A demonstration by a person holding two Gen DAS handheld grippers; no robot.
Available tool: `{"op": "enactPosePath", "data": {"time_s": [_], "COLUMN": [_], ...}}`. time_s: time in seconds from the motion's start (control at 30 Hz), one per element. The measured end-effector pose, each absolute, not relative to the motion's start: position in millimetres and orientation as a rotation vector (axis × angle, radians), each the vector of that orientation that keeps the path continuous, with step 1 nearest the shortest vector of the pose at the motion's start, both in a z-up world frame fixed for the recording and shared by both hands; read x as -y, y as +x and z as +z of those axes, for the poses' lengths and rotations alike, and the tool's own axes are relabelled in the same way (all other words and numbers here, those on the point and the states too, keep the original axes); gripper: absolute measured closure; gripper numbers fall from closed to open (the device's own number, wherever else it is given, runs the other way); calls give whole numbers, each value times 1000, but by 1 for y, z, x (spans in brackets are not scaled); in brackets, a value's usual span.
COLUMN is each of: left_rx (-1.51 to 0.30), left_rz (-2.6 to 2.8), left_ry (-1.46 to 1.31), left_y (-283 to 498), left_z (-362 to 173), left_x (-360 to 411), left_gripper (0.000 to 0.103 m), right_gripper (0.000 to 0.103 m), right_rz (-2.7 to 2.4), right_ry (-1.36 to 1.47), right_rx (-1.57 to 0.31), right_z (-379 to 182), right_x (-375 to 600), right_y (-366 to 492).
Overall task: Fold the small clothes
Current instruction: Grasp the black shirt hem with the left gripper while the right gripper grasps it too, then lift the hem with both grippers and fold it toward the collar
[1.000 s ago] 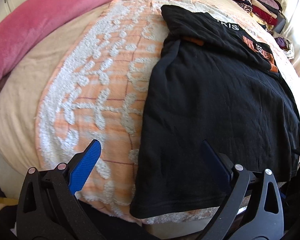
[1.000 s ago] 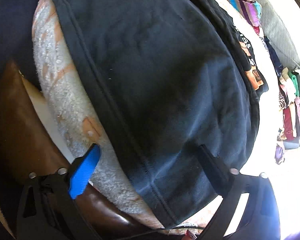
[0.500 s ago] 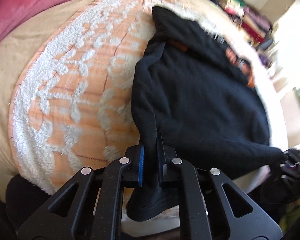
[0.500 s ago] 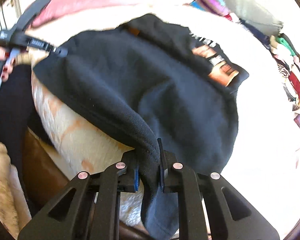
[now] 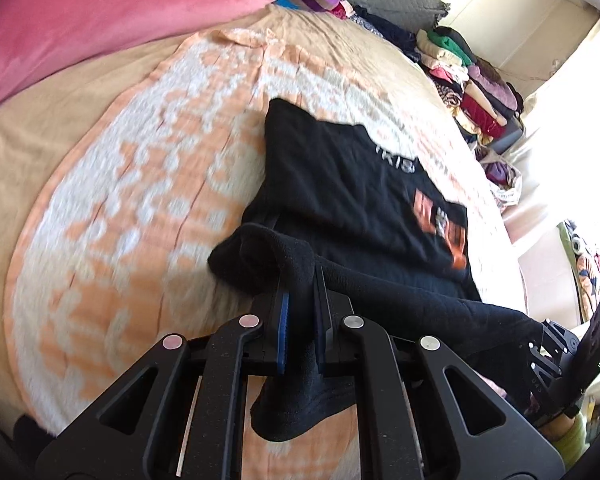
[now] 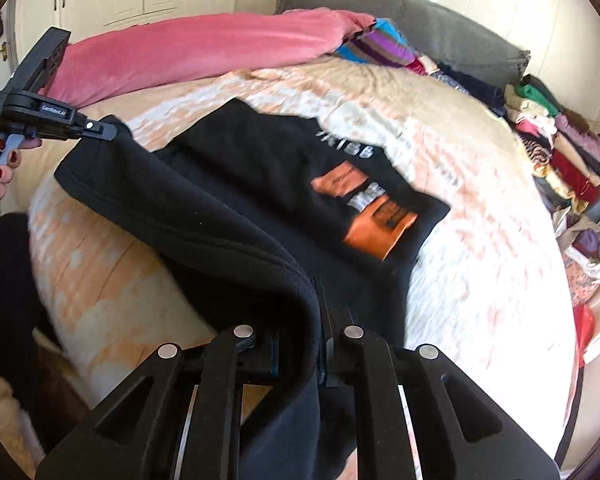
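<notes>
Right up close we've got our left gripper (image 5: 300,320) clamped down hard on the near hem of the black T-shirt (image 5: 352,184), a tuft of dark cloth bunched between the blue pads and a flap dangling below the jaws, and our right gripper (image 6: 318,336) is pinched just as narrow on the same hem further along, with fabric draped over its fingers; both sets of jaws have just snapped closed onto that cloth. The hem hangs stretched between the two grips, raised off the near edge of the bed, and in the right wrist view our left hand (image 6: 2,164) shows on the trigger at the left. Beyond the raised edge the rest of the shirt lies flat on the orange-and-white towel (image 5: 148,184), its orange print (image 6: 374,212) and white lettering facing up toward the middle of the bed. Farther off, a pink blanket (image 6: 204,52) runs along the far left edge, a striped cloth (image 6: 380,46) sits at the grey headboard (image 6: 432,32), and piles of folded clothes (image 6: 560,148) line the far right edge
</notes>
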State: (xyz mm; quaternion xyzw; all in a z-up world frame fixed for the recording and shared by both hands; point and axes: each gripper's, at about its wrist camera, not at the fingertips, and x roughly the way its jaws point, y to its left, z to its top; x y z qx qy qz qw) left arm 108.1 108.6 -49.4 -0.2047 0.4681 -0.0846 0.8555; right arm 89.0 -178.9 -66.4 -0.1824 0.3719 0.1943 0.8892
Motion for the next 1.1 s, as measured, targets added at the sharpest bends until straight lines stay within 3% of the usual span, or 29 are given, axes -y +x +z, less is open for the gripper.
{"op": "enactPosePath", "data": {"time_s": [0.27, 0.53, 0.57, 0.73, 0.77, 0.83, 0.93, 1.03, 1.1], "left_rx": [-960, -998, -1004, -1019, -1018, -1006, -967, -947, -941], "left_rz": [-125, -82, -77, -57, -55, -51, -42, -21, -16], "left_ry": [-418, -387, -381, -380, -393, -408, -423, -420, -420], "left_y": [157, 192, 196, 207, 208, 209, 205, 203, 202], "left_z": [-52, -75, -77, -82, -81, -78, -69, -63, -59], "left_x": [-107, -101, -99, -99, -100, -103, -108, -112, -115], "left_gripper": [99, 99, 98, 97, 97, 91, 79, 76, 76], "right_gripper": [92, 90, 88, 55, 53, 43, 34, 26, 26], "right_rz": [369, 342, 343, 318, 317, 306, 297, 277, 268], "right_ry": [-331, -249, -247, -219, -210, -216, -235, -235, -243], "right_rx": [-713, -733, -732, -712, -701, -685, -659, -655, -669], "right_z": [-59, -88, -91, -92, -89, -83, -75, -73, -76], "right_x": [181, 191, 193, 209, 213, 217, 220, 223, 224], "right_y": [164, 224, 225, 227, 226, 223, 218, 218, 219]}}
